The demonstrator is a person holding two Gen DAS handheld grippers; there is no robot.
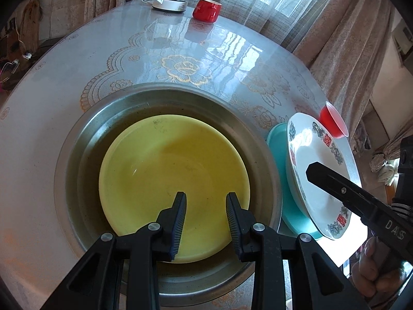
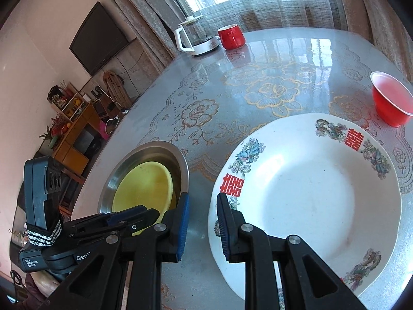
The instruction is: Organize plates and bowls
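**Desk:** While the left gripper (image 1: 206, 195) hangs over the round yellow plastic plate (image 1: 167, 160) in the wide stainless-steel basin (image 1: 85, 134), what are its jaws doing?

**Photographer:** Slightly spread, with nothing between the pads. The yellow plate lies flat in the basin directly beneath them.

**Desk:** And the right gripper (image 2: 202, 195)?

**Photographer:** Nearly pressed together on the near-left rim of the white ceramic plate with red characters and floral prints (image 2: 309, 193). By my reading it is pinching that rim.

**Desk:** Which relation decides the next move?

**Photographer:** The basin sits just to the left of the held plate, so stacking probably means carrying it leftward. The left gripper is nearer the basin and would likely need to clear out first.

**Desk:** Do the views differ?

**Photographer:** The left wrist view shows the white plate tilted, its near edge raised over a turquoise plastic plate (image 1: 277, 139); the right wrist view hides that turquoise plate entirely. The right view alone shows the pads at the rim. A small red plastic bowl (image 2: 389, 103) stands beyond on the lace-patterned table (image 1: 206, 51).
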